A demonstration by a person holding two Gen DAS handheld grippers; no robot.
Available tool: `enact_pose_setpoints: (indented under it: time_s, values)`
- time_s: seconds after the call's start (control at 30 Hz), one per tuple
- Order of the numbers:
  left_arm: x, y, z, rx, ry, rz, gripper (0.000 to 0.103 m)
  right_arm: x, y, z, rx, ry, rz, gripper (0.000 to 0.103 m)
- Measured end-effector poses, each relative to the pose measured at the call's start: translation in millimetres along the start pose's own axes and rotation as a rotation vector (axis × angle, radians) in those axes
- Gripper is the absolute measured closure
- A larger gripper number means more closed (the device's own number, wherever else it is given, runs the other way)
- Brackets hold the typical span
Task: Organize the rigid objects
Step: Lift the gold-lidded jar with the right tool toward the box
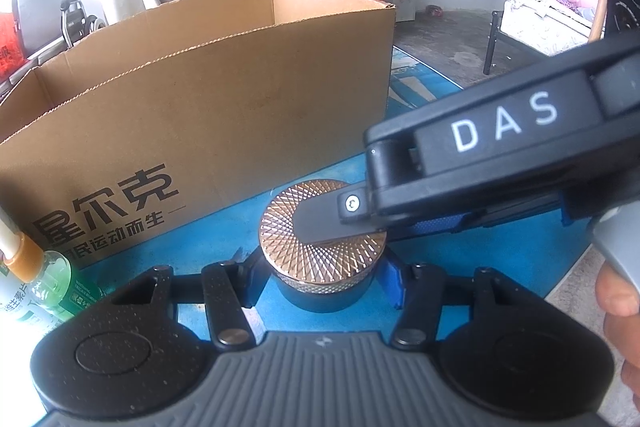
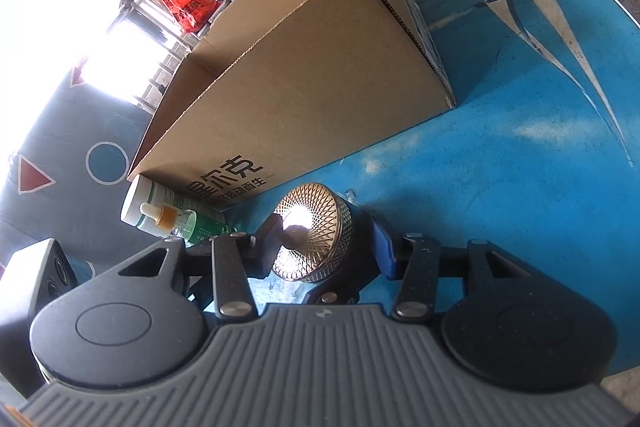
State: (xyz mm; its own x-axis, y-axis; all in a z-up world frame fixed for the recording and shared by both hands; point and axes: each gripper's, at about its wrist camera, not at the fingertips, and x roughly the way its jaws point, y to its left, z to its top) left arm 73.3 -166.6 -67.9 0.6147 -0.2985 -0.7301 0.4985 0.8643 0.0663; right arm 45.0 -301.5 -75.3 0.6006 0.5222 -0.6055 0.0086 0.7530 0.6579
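Observation:
A round dark jar with a rose-gold patterned lid (image 1: 320, 247) stands on the blue table in front of an open cardboard box (image 1: 200, 99). My left gripper (image 1: 322, 283) has its blue pads closed against the jar's sides. My right gripper (image 2: 324, 247) comes in from the right in the left wrist view, one finger (image 1: 320, 223) lying across the lid. In the right wrist view the jar (image 2: 316, 239) sits between its pads, gripped at the lid. The box also shows there (image 2: 304, 99).
A green bottle with an orange dropper cap (image 1: 40, 283) stands left of the jar; it shows in the right wrist view (image 2: 180, 219) beside a white tube (image 2: 140, 203). The table edge (image 2: 624, 11) runs at the right. A black speaker (image 2: 32, 283) sits at the left.

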Motion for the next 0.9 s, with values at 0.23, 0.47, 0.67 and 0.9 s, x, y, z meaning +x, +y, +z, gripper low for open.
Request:
enact_pose_setpoints:
  time_s: [0.23, 0.47, 0.67, 0.9]
  values:
    - [-7, -6, 0, 0.003, -0.01, 0.006, 0.046, -4, 2, 0, -0.006, -0.008, -0.001, 0.057]
    - [-14, -13, -3, 0.007, -0.021, 0.01, 0.046, -10, 5, 0, -0.017, -0.017, -0.004, 0.057]
    - [-19, -14, -3, 0.01, -0.029, 0.012, 0.046, -16, 6, -1, -0.024, -0.026, -0.006, 0.057]
    - [-25, -11, -5, 0.015, -0.042, 0.013, 0.046, -22, 10, -2, -0.036, -0.038, -0.009, 0.056]
